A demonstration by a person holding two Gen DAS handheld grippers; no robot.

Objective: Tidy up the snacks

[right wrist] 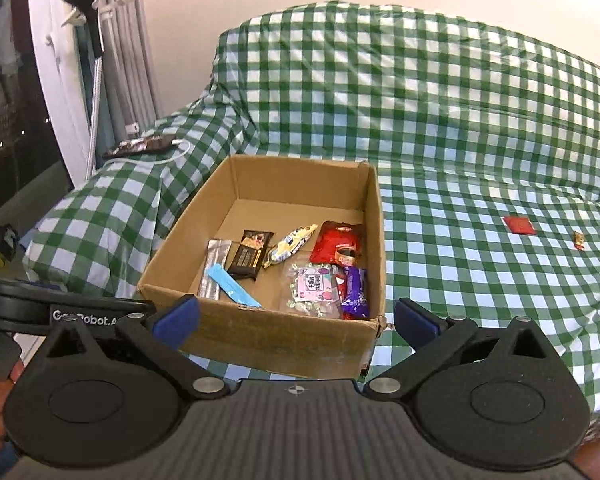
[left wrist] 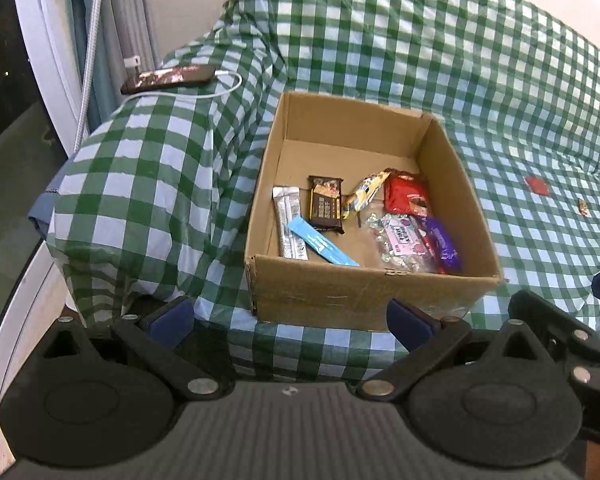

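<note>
An open cardboard box (left wrist: 356, 296) (right wrist: 284, 344) stands on a sofa under a green checked cloth. Inside lie several snacks: a silver stick (left wrist: 288, 224), a blue stick (left wrist: 324, 246), a dark bar (left wrist: 326, 208), a yellow packet (left wrist: 364, 194), a red packet (left wrist: 406, 196), a clear candy bag (left wrist: 400, 240) and a purple wrapper (left wrist: 444, 246). A red packet (right wrist: 519, 225) and a small candy (right wrist: 579, 240) lie on the cloth to the right. My left gripper (left wrist: 292, 320) is open and empty before the box. My right gripper (right wrist: 296, 320) is open and empty at the box's near wall.
A phone (left wrist: 168, 78) on a white cable (left wrist: 204, 94) lies on the sofa arm at the left. A white door frame (left wrist: 44, 40) and curtain stand beyond it. The sofa back (right wrist: 420, 80) rises behind the box. The left gripper's body (right wrist: 60, 308) shows at the right view's left edge.
</note>
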